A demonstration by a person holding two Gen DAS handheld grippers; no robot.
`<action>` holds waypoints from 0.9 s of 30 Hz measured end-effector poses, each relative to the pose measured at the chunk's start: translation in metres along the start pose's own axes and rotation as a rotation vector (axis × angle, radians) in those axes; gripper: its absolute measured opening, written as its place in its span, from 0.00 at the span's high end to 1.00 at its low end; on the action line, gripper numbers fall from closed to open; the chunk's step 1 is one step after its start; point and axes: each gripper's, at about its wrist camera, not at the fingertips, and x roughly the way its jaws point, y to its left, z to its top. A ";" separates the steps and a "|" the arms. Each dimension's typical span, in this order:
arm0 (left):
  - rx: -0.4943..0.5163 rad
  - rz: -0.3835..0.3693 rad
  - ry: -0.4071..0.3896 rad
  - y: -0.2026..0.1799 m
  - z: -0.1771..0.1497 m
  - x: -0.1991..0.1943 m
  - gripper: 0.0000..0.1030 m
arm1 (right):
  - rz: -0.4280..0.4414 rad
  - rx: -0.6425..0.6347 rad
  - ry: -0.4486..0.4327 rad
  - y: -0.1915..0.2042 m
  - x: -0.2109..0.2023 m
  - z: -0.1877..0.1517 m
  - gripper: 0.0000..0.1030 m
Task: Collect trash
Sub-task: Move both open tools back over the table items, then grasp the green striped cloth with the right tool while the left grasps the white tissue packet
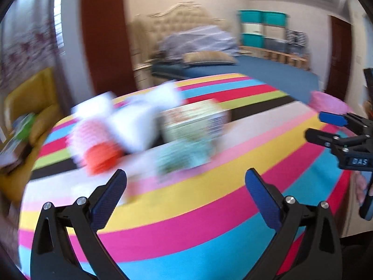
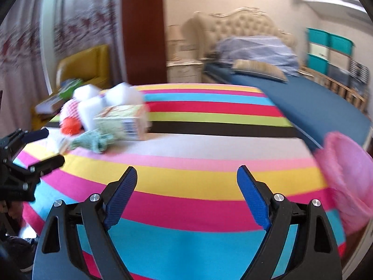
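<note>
Left wrist view: my left gripper (image 1: pixel 185 178) has its fingers spread wide with nothing between them, above the striped desk (image 1: pixel 209 200). The trash pile (image 1: pixel 144 128) — white wads, a carton, something orange, a green scrap — lies ahead and left of centre, blurred. My right gripper (image 1: pixel 326 128) shows at the right edge, fingers apart and empty.

Right wrist view: my right gripper (image 2: pixel 186 175) is wide open and holds nothing, over bare stripes. The pile (image 2: pixel 107 119) sits far left, the pink bin (image 2: pixel 347 177) at the desk's right edge — well apart. The risk, I judge: light wads could scatter off the desk if my fingers come in fast, and blur makes aim unsure.
</note>
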 end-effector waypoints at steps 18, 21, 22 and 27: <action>-0.175 0.149 0.076 0.122 -0.028 -0.022 0.05 | 0.166 -0.244 0.179 0.124 0.099 0.042 0.21; -0.187 0.147 0.079 0.124 -0.027 -0.020 0.05 | 0.192 -0.282 0.194 0.137 0.111 0.047 0.25; -0.198 0.141 0.080 0.125 -0.027 -0.020 0.05 | 0.200 -0.295 0.197 0.143 0.116 0.048 0.30; -0.216 0.117 0.098 0.125 -0.026 -0.012 0.05 | 0.263 -0.313 0.213 0.152 0.123 0.051 0.61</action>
